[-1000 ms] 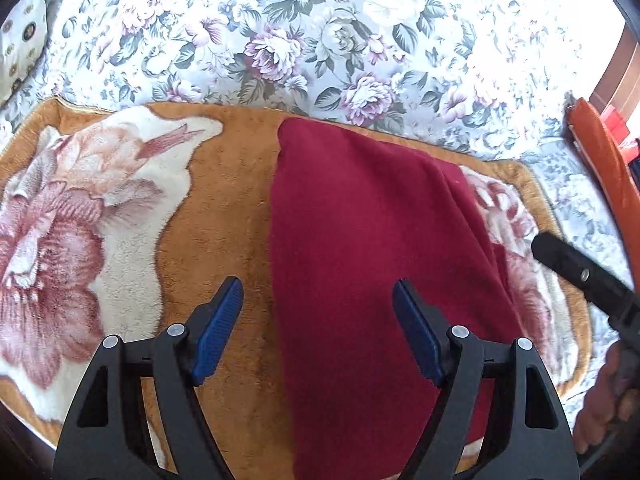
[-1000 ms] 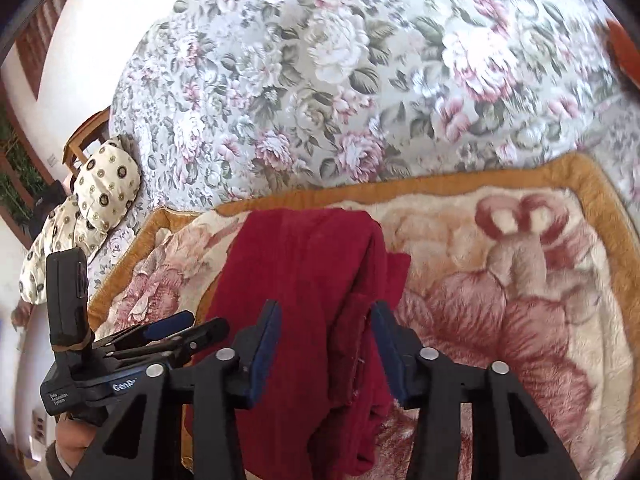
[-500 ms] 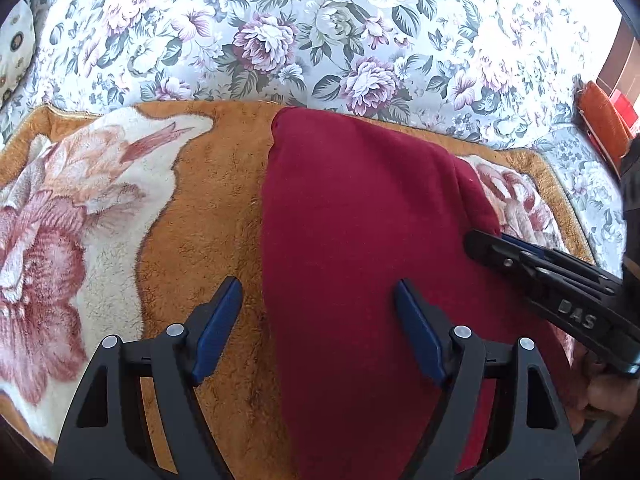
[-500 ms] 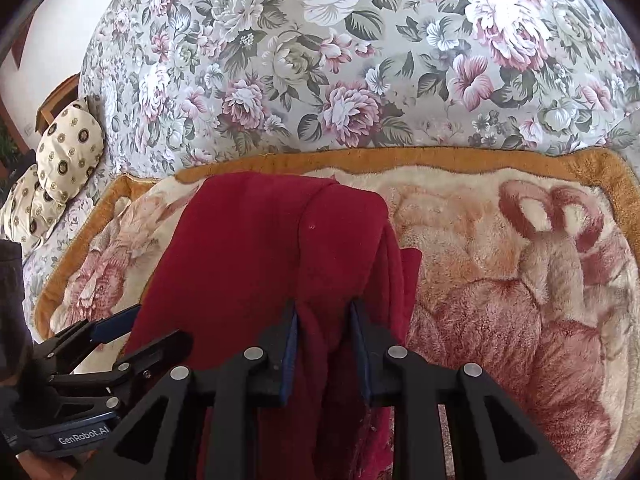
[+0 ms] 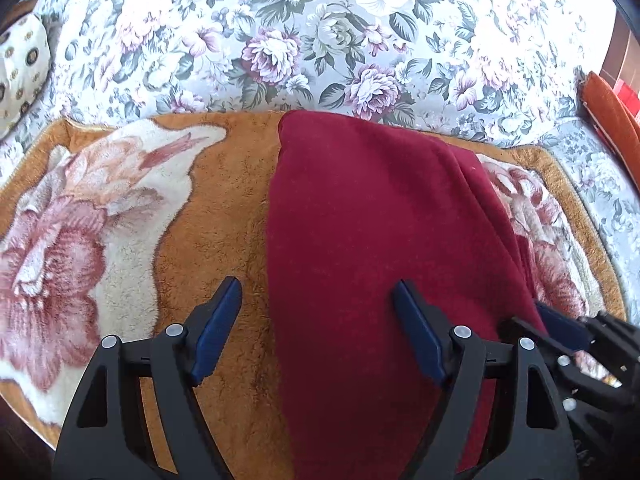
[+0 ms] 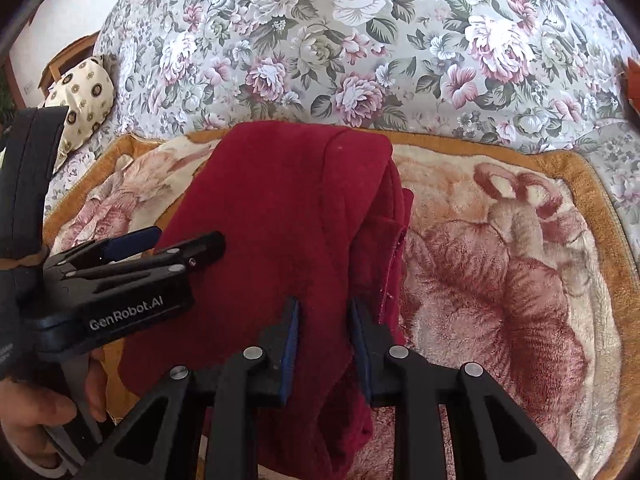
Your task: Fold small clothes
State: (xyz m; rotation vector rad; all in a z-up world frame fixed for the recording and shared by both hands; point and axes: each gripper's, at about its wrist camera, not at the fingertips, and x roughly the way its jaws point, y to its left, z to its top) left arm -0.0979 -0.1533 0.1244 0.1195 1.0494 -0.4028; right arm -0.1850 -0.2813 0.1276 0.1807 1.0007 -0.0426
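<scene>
Lying along the middle of a plush blanket (image 5: 224, 208) on a flowered bedspread (image 5: 320, 40), the dark red garment (image 5: 376, 240) is folded lengthwise. The right gripper (image 6: 325, 340) pinches a raised ridge of the cloth near its right edge. The left gripper (image 5: 316, 332) hangs over the garment's left edge, fingers spread wide, gripping nothing.

We see a plain dark red garment (image 5: 380, 240) on a fleece blanket (image 5: 224, 208) with an orange-brown border and cream ground bearing large pink-red roses; under it, a grey-white bedspread (image 5: 320, 32) printed with mauve peonies and green leaves; a cream pillow (image 6: 82, 92) with dark round medallions; black grippers with blue pads (image 5: 416, 332)
</scene>
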